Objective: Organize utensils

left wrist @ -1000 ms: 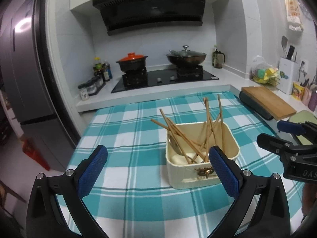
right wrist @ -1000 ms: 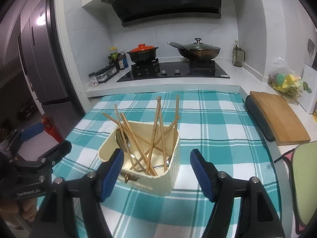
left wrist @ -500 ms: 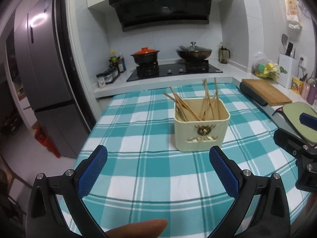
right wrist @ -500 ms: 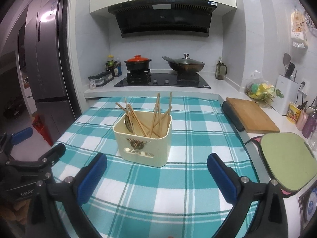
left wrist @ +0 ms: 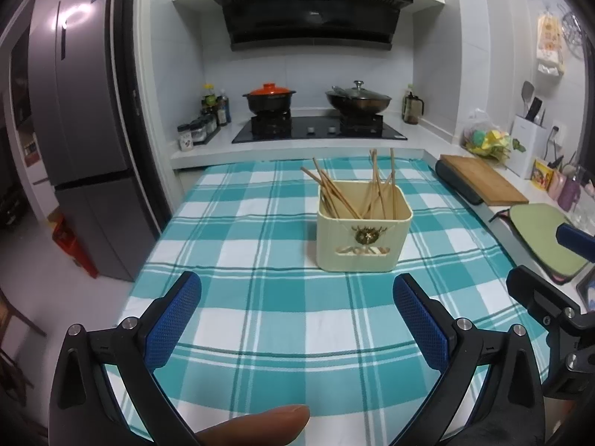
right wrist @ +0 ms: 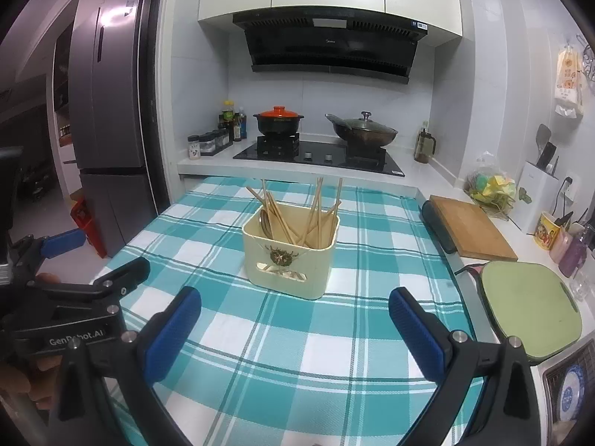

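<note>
- My left gripper [left wrist: 297, 319] is spread wide with nothing between its blue pads [left wrist: 174, 319], hanging over the teal checked tablecloth [left wrist: 238, 297].
- My right gripper [right wrist: 295, 330] is just as wide apart and holds nothing either.
- The cream utensil holder [left wrist: 363, 239] stands upright on the cloth at about 1 o'clock from the left gripper, well apart from both tools.
- Wooden chopsticks [left wrist: 336, 195] lean at mixed angles inside it; from the right wrist view I also see a metal spoon [right wrist: 265, 223] tucked against its left wall.
- At 3 o'clock of the holder, off the cloth, lies a wooden cutting board [right wrist: 470, 226].
- At 12 o'clock, the stove carries an orange-lidded pot [left wrist: 269, 97] and a lidded wok [left wrist: 359, 98].
</note>
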`<state>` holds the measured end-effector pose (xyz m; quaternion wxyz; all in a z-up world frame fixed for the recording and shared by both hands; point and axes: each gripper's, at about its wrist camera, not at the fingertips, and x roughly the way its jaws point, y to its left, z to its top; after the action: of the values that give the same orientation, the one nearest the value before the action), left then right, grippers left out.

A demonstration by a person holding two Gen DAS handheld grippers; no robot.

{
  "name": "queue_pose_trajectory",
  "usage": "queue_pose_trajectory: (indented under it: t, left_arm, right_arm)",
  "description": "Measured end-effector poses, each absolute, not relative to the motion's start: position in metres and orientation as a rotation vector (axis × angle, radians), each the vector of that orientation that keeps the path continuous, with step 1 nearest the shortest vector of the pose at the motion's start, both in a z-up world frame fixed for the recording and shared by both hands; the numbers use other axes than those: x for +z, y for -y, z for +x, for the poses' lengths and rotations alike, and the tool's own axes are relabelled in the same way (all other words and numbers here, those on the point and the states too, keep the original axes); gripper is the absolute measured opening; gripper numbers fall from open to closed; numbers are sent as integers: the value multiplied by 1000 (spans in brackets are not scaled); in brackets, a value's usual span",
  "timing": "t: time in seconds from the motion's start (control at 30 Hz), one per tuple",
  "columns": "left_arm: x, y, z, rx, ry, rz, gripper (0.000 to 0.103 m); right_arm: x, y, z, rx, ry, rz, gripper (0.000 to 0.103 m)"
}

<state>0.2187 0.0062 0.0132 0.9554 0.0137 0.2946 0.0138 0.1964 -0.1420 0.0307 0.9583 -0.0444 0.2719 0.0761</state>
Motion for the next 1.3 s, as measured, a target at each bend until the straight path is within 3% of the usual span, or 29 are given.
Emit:
queue_pose_trajectory:
  t: [1.3]
  left_arm:
    - [15, -3, 218, 35, -602, 36, 103]
  right_arm:
    - [37, 139, 192, 157, -544, -100, 103]
